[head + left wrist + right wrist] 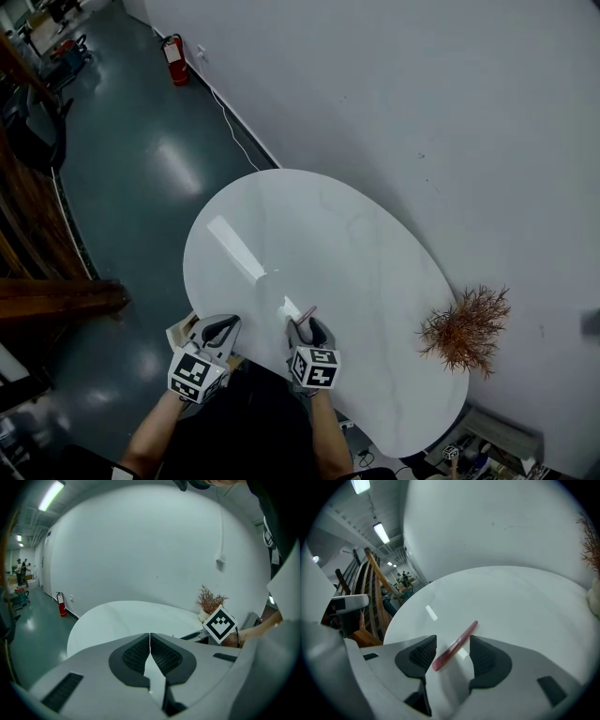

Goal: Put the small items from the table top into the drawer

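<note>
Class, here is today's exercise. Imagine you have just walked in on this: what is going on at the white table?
A person is at the near edge of a white oval table, holding a claw in each hand. The right claw is open, and a slim red stick lies slantwise between its jaws, not pinched. The left claw is shut with nothing in it. A dried plant stands at the table's right end, by the wall.

- Dried plant (466, 328): on the table (319, 244), at its right end.
- Slim stick (454, 646): at the table's near edge, between the right gripper (307, 328)'s jaws.
- Fire extinguisher (175, 59): on the floor (141, 187), behind the table.
</note>
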The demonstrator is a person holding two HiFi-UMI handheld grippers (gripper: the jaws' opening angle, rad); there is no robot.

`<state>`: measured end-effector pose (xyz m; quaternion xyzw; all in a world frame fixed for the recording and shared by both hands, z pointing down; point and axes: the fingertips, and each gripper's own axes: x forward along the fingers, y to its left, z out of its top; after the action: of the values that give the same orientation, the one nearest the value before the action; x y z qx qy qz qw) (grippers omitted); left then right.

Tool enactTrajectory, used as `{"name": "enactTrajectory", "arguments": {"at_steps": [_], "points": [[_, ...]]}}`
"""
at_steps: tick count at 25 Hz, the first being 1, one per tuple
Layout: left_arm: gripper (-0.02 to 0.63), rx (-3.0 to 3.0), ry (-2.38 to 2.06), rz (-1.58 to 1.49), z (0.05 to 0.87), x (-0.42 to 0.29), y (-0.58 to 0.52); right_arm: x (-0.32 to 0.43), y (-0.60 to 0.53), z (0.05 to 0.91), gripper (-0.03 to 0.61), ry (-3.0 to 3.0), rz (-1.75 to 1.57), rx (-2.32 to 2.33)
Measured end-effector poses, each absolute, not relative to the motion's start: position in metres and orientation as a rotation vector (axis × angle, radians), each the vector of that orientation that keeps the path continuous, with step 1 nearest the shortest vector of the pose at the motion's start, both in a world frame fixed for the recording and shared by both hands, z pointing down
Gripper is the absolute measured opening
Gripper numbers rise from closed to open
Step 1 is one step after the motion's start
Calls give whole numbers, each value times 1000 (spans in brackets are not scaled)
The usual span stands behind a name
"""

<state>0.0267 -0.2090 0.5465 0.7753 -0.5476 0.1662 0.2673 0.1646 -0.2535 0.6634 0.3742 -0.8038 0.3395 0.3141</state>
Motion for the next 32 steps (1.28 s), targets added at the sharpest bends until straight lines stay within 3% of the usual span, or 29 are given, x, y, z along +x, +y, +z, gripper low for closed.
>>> {"name": "enactTrajectory", "arguments": {"at_steps": [14,22,32], "points": [[20,2088,-1475,451,550,24,-215,169,-257,668,213,-2068,810,1017],[20,2086,-1487,440,546,24,-210,182,-264,671,69,-2016,739,1085],[20,2088,-1515,432,539,23,-196,183,-266,662,66,-2056,727,1077]]}}
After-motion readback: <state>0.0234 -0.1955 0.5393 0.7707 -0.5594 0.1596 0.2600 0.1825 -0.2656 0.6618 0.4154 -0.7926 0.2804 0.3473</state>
